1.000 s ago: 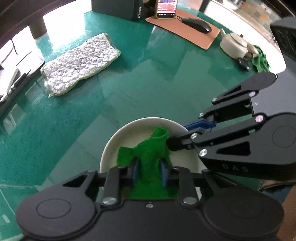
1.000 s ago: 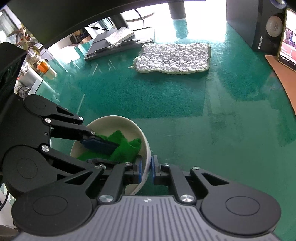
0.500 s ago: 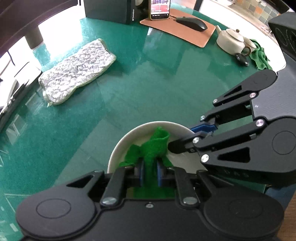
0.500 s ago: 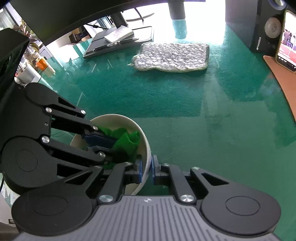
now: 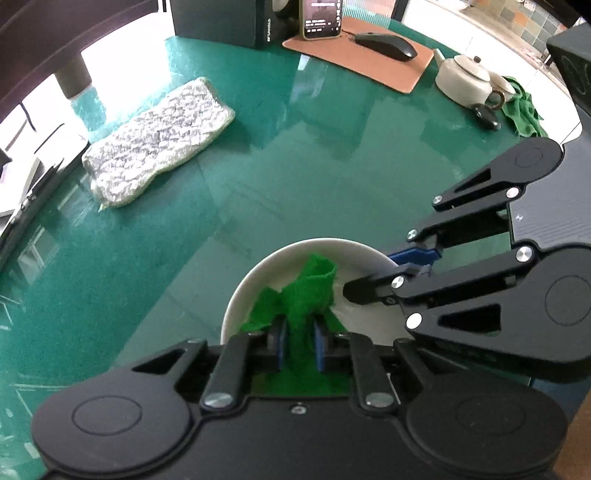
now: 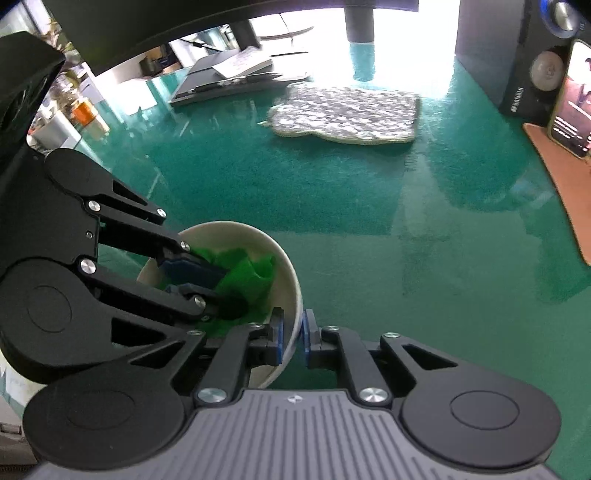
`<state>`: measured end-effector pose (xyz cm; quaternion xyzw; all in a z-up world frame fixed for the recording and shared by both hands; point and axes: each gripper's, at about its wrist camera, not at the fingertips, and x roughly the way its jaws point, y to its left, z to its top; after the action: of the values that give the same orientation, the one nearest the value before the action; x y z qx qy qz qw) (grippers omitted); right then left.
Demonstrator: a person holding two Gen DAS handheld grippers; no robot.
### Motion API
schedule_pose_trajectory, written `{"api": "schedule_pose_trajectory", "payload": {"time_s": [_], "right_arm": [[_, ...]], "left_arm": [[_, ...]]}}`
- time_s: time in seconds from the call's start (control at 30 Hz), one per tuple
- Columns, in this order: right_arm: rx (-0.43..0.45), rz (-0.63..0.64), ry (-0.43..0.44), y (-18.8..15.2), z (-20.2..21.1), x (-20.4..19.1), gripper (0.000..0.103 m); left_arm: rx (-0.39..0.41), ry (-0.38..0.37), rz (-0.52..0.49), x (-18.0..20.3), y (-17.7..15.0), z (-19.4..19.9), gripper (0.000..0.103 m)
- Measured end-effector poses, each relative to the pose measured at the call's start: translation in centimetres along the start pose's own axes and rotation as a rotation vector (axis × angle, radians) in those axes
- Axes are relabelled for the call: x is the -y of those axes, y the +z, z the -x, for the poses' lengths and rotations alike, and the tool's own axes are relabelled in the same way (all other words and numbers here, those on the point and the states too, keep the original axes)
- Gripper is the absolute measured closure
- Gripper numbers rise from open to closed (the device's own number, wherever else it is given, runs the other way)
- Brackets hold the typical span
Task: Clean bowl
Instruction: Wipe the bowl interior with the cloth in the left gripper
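Your left gripper (image 5: pixel 300 343) is clenched on a crumpled green cloth (image 5: pixel 308 291) inside the bowl (image 5: pixel 240 295), a plain white, smooth-walled vessel on the green glass table (image 5: pixel 258 166). Your right gripper (image 6: pixel 293 339) pinches the bowl's rim, one pad inside, one outside. A silver quilted mat (image 5: pixel 155 136) lies beyond the bowl, well apart.

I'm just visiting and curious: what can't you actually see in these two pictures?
- Bottom of the white ceramic bowl: both views, covered by the green cloth held by the left gripper.
- Phone screen: text too small; right view cuts it off.
- Bowl's near wall: right view, behind the right gripper.
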<state>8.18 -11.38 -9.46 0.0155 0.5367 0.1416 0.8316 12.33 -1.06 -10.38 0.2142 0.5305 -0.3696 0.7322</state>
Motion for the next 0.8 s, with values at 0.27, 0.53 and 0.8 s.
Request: {"api": "schedule_pose_trajectory", "payload": {"time_s": [0.27,0.53,0.8], "right_arm": [[0.0,-0.003,0.001,-0.1,0.0,-0.2,0.095],[-0.005,0.009,0.0,-0.4,0.2,-0.4,0.094],[-0.008,0.007,-0.015,-0.4,0.2,-0.4,0.095]], "left_arm": [[-0.048,-0.038,-0.031,2.9,-2.8,1.1,0.083],[0.04,-0.05,0.071,1.6,-3.2,2.3,0.082],[0.222,-0.17,0.337,-2.0,-5.1,5.6,0.087]]}}
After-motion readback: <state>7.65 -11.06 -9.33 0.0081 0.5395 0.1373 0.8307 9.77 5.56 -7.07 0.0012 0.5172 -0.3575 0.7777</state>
